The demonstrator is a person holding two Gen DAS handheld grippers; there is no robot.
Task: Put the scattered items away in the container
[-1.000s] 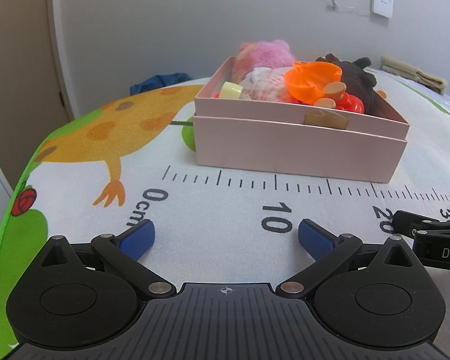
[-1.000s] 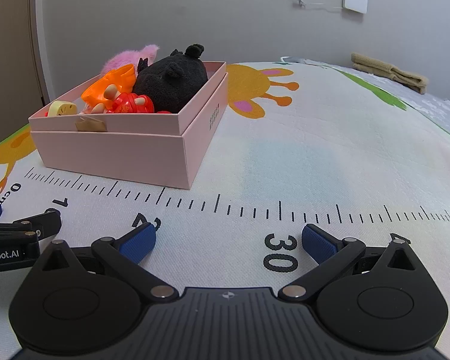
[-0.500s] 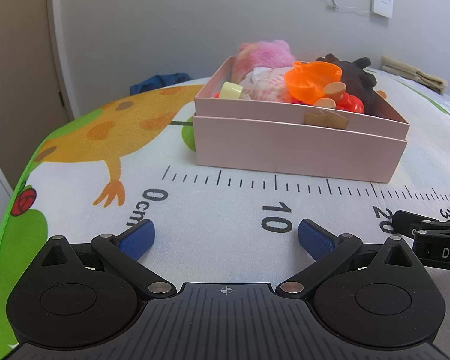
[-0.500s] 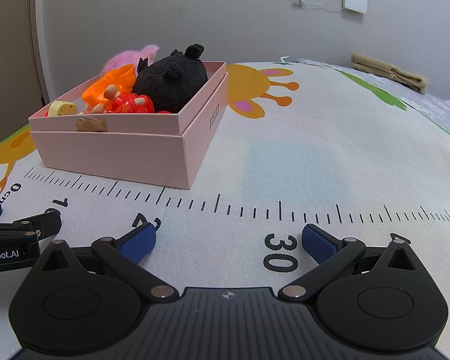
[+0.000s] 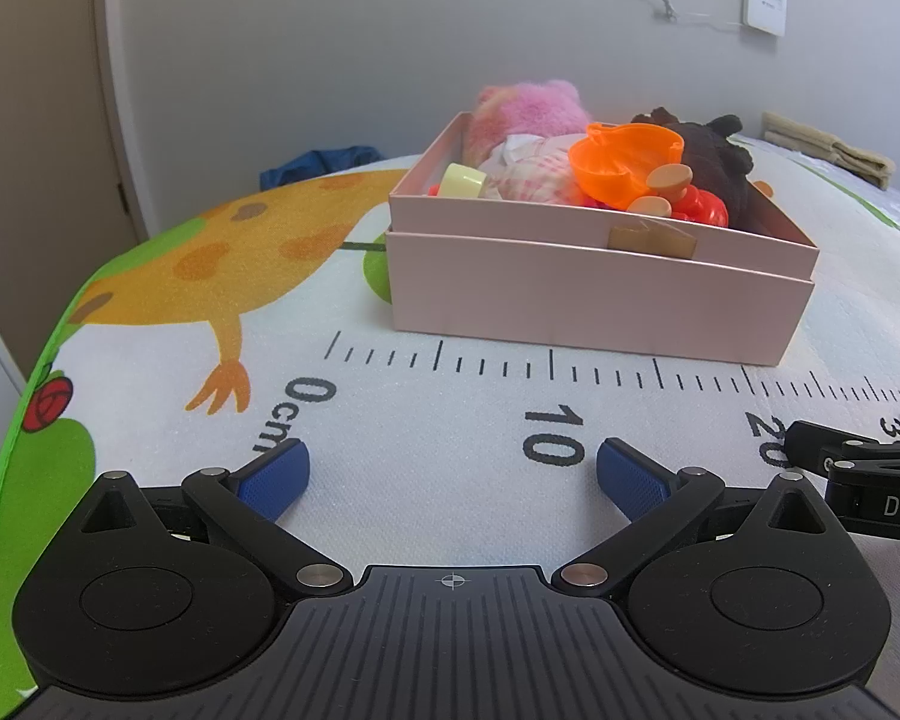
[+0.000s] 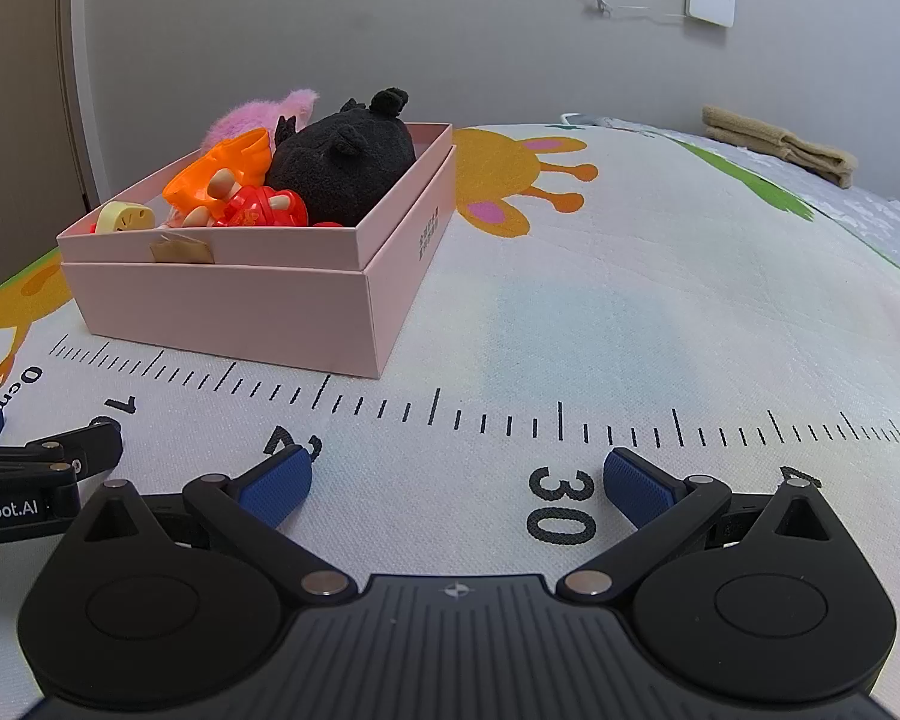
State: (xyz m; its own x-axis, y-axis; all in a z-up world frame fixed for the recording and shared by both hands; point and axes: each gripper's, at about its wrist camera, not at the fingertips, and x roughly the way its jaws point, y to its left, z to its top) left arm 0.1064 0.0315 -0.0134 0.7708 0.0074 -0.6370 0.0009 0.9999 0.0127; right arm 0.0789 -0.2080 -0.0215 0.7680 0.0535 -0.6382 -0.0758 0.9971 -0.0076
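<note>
— What's the setting?

— A play mat [image 6: 600,324] printed with a ruler and cartoon animals, grey wall behind. The pink box [image 5: 594,306] sits on it, just beyond the ruler line.

— And the toys?

— All inside the box, by the look of it: a black plush [image 6: 342,171], pink plush [image 5: 534,105], orange cup [image 5: 621,159], a red toy [image 6: 261,210]. Piled above the rim, likely because the box is shallow.

— The tools?

— Both spread wide, gripping nothing. The left gripper [image 5: 450,474] rests low in front of the box, the right gripper [image 6: 456,477] beside it, to the box's right — parked, I'd judge, since no loose item shows on the mat.

— Anything in the way?

— No. Only folded towels [image 6: 777,144] far behind the box, near the wall.
</note>
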